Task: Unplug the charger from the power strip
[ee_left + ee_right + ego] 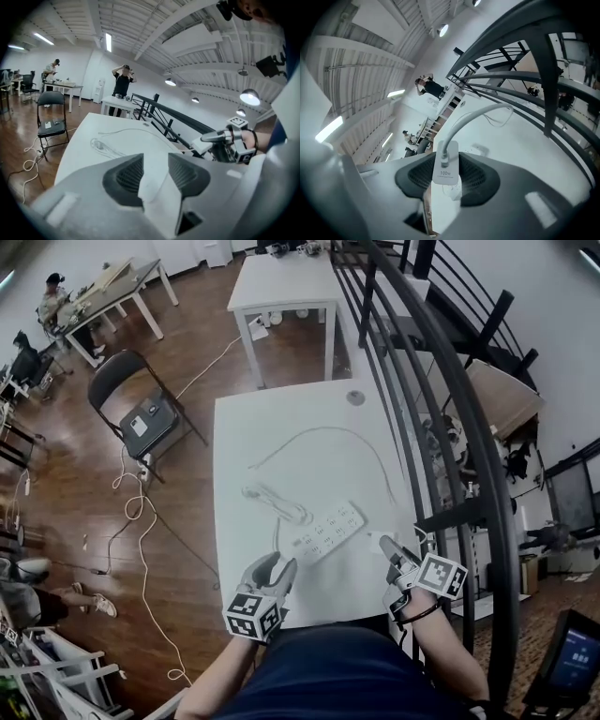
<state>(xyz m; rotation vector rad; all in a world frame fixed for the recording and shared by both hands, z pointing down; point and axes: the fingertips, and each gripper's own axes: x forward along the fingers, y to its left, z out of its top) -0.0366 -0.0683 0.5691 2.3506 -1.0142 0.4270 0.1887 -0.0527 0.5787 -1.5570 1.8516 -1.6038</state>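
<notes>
Nearest me, my right gripper (446, 168) has its fingers clamped on the flat sides of the white charger (445, 182), cable end pointing away from me. That grip suits a straight pull. The charger hangs over the near right corner of the table (246, 432), clear of the sockets, so I judge the unplugging itself done.

My left gripper (155, 171) sits at the near left. Its fingers are closed on a white boxy corner that I take to be the near end of the power strip (328, 531). Holding that end would keep the strip from dragging along while the other side pulls. From above the strip lies flat and slanted mid-table, just beyond both grippers.

The cable (456, 124) leaves the charger in a loose arc along the right side of the table, then swings back left to a small coil (272, 502) just past the strip. It looks slack, so nothing should tug on the charger.

Farther off, a black railing (441, 362) runs along the table's right edge, close enough that I would keep the right gripper low and inboard. A folding chair (141, 418) stands to the left, well apart.
</notes>
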